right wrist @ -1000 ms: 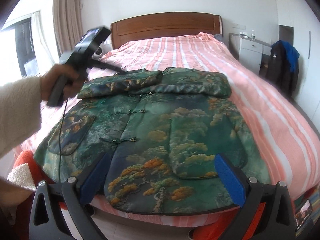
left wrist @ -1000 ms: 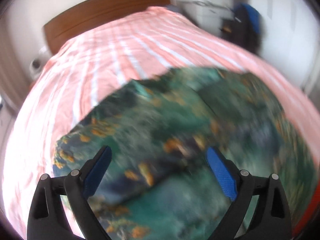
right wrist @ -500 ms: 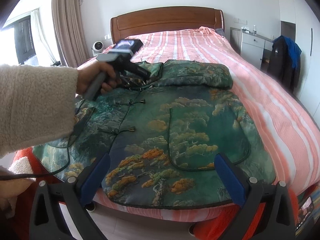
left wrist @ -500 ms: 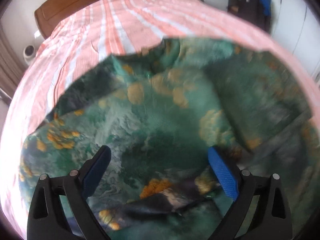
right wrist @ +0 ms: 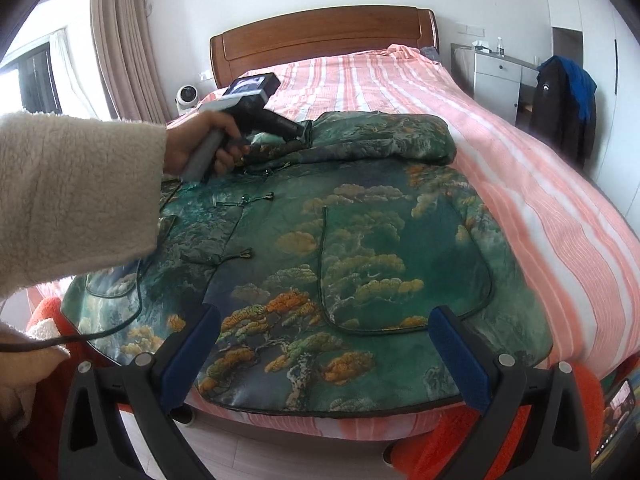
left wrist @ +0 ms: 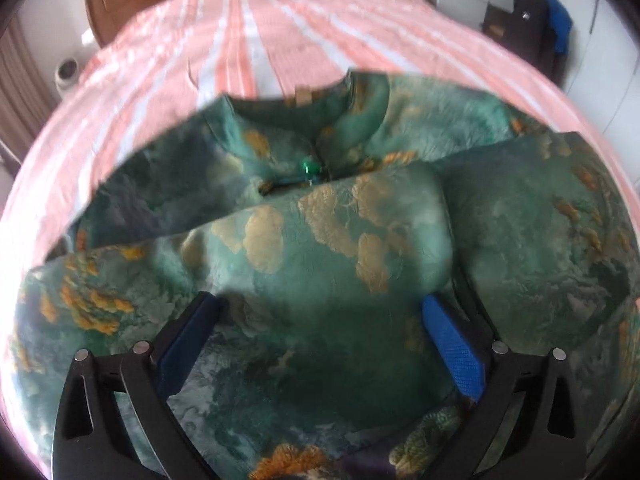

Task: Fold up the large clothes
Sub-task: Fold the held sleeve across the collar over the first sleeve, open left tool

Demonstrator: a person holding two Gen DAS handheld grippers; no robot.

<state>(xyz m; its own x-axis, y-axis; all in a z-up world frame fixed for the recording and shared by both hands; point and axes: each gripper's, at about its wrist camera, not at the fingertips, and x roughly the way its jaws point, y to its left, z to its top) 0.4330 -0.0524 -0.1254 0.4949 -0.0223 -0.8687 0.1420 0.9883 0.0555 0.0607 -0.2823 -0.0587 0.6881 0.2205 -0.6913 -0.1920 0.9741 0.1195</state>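
Note:
A large green jacket (right wrist: 360, 240) printed with pine trees and clouds lies spread on the bed, front up, both sleeves folded across its chest. My left gripper (left wrist: 320, 320) hovers open over the folded sleeve (left wrist: 340, 240) just below the collar (left wrist: 312, 120), nothing between its blue pads. From the right wrist view that same left gripper (right wrist: 298, 134) is held in a hand with a fleece sleeve, near the collar. My right gripper (right wrist: 324, 336) stands open above the jacket's hem at the bed's foot, holding nothing.
The pink striped bedspread (right wrist: 560, 184) runs back to a wooden headboard (right wrist: 324, 40). A grey nightstand (right wrist: 496, 80) and a dark coat on a chair (right wrist: 564, 108) stand at the right. Curtains (right wrist: 120, 48) hang left. A cable (right wrist: 100, 332) trails from the left hand.
The left gripper has moved from the jacket's left side toward the collar and lowered over the folded sleeve. The right gripper has stayed almost still at the hem.

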